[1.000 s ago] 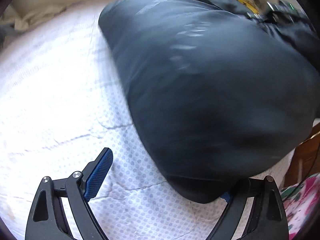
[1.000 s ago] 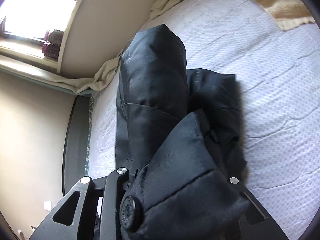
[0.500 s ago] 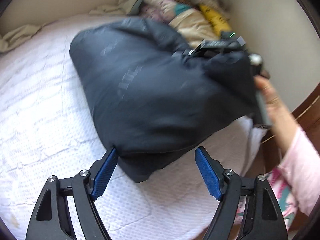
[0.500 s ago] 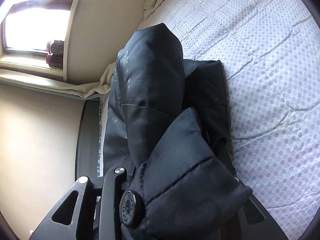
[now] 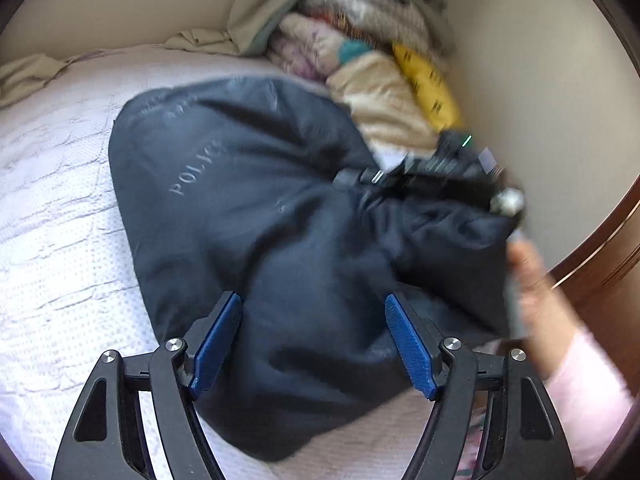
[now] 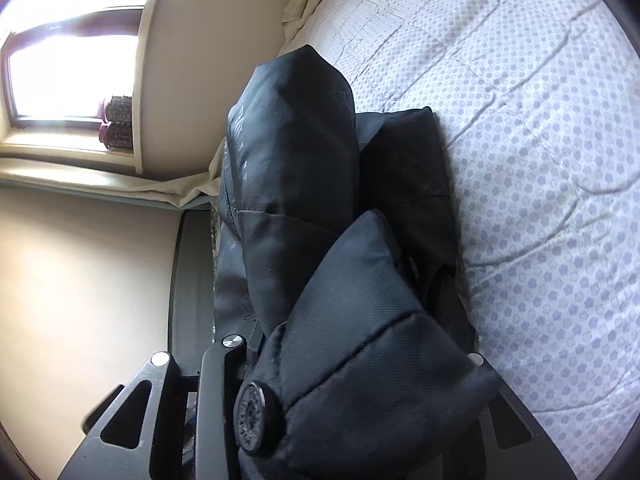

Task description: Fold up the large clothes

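- Jacket (image 5: 256, 248), dark, bunched on the bed (image 5: 52, 240).
- Left tool (image 5: 314, 340) closing, pads apart around the jacket's near end.
- Right tool (image 6: 360, 408) loosening, jacket fabric between its jaws.

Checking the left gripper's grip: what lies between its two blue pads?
In the left wrist view, a fold of the dark jacket fills the gap of the left gripper, whose jaws are closing; the pads aren't pressing yet.
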A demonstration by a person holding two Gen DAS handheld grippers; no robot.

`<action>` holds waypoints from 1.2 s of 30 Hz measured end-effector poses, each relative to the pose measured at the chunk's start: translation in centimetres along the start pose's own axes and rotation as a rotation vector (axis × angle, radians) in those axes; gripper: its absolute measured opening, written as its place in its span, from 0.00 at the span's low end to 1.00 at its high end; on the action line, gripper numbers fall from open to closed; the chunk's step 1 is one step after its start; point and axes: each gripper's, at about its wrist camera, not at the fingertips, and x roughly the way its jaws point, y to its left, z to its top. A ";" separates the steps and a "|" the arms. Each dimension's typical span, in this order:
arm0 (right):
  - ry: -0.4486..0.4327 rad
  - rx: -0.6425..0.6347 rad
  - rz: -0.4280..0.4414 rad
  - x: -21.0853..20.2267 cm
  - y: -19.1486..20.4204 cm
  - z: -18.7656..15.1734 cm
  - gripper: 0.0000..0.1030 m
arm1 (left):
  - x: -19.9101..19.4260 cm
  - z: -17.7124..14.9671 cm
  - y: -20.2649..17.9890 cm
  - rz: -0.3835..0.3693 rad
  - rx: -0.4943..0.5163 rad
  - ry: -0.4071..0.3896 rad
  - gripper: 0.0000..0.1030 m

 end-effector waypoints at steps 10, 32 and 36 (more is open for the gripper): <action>-0.153 -0.146 -0.332 -5.4 7.2 -1.8 0.57 | 2.5 -1.3 -0.7 0.099 0.037 0.008 0.79; -0.082 -0.596 -0.870 -4.3 12.2 -10.9 0.31 | 2.9 -0.5 -2.0 0.124 0.031 -0.008 0.88; -0.056 -0.514 -0.873 -4.2 9.4 -9.5 0.31 | 3.3 -0.7 -2.6 0.131 0.054 -0.009 0.91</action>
